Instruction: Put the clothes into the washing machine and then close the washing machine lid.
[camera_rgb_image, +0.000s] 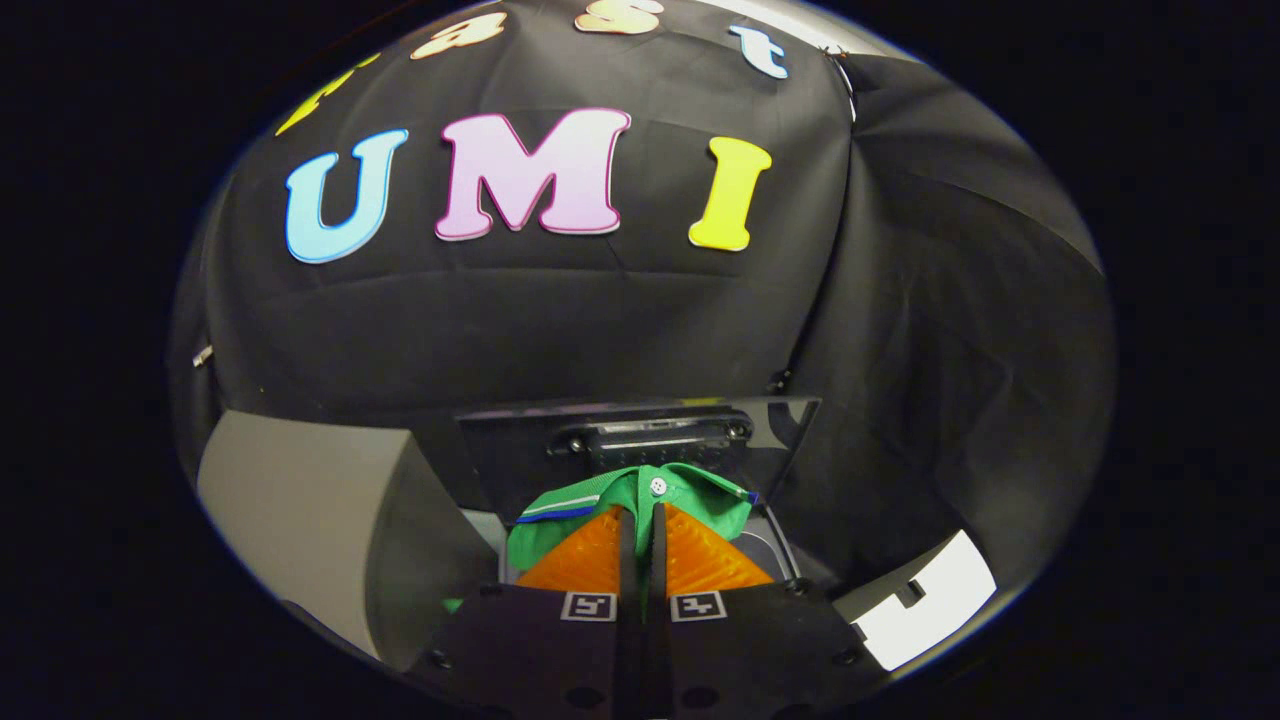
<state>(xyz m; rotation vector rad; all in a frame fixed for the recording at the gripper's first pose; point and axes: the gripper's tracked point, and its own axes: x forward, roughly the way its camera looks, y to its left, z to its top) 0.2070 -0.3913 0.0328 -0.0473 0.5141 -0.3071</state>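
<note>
From my remote seat, the gripper (641, 520) had its two fingers drawn in to a thin slit, both pressing on a fold of the green shirt (640, 492), so I read the tongs as narrow and clamped on cloth. The shirt bunched right at the fingertips and spilled toward 10 o'clock from them, where a white-and-blue striped edge (556, 510) showed; a white button (657, 486) sat just past the tips at 12 o'clock. A scrap of the same green peeked out low at 8 o'clock beside the gripper body. Beyond the shirt at 12 o'clock stood the washing machine lid (780, 440), raised upright, dark and glossy, with a black handle or latch bar (650, 437) across its lower part. The shirt hung in front of that lid, over the washing machine opening (765, 545), of which I could see only a pale rim at about 2 o'clock from the fingertips; I couldn't tell whether the shirt touched the rim or the drum. A grey curved panel (330, 520) sat at 9 o'clock, close beside the opening. A white block with a dark notch (925, 600) lay at 4 o'clock. Black cloth wall (560, 330) behind everything.
</note>
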